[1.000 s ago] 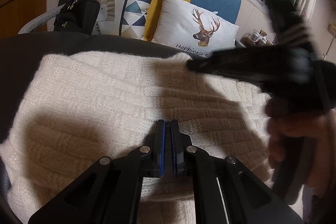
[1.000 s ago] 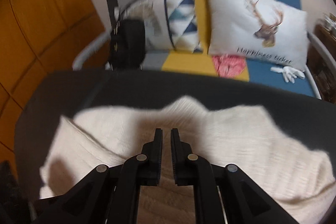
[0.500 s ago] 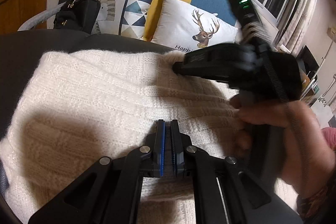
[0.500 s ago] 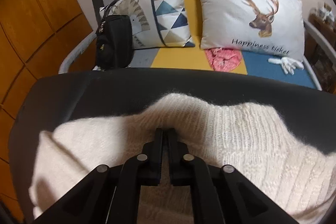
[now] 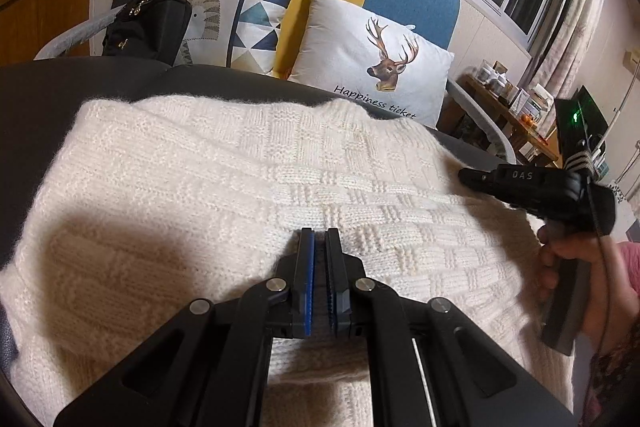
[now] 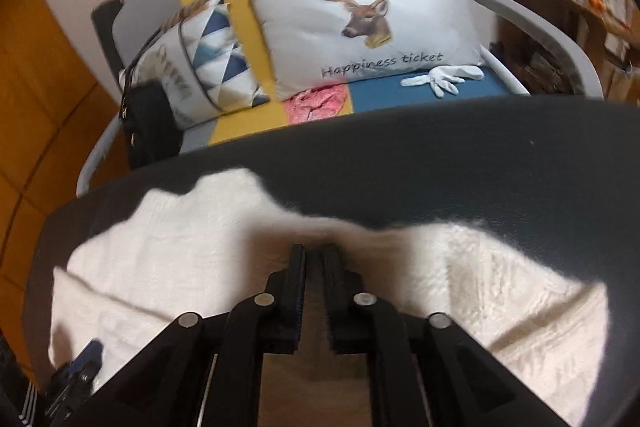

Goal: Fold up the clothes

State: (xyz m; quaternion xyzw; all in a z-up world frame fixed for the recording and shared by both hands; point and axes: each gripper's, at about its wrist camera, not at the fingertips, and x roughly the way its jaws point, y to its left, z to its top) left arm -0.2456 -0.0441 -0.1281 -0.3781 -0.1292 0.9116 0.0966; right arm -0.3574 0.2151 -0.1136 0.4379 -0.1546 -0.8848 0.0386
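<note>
Left wrist view: cream sweater (image 5: 224, 195) lies flat, long axis left-right.

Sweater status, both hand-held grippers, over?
Left hand-held gripper shut, over cream sweater. Right hand-held gripper nearly closed near its far edge; grip on knit unclear. Sweater spread on dark table. Nothing in the way.

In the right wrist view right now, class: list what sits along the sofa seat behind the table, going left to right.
black bag → triangle-patterned cushion → pink cloth → deer cushion → white glove
</note>
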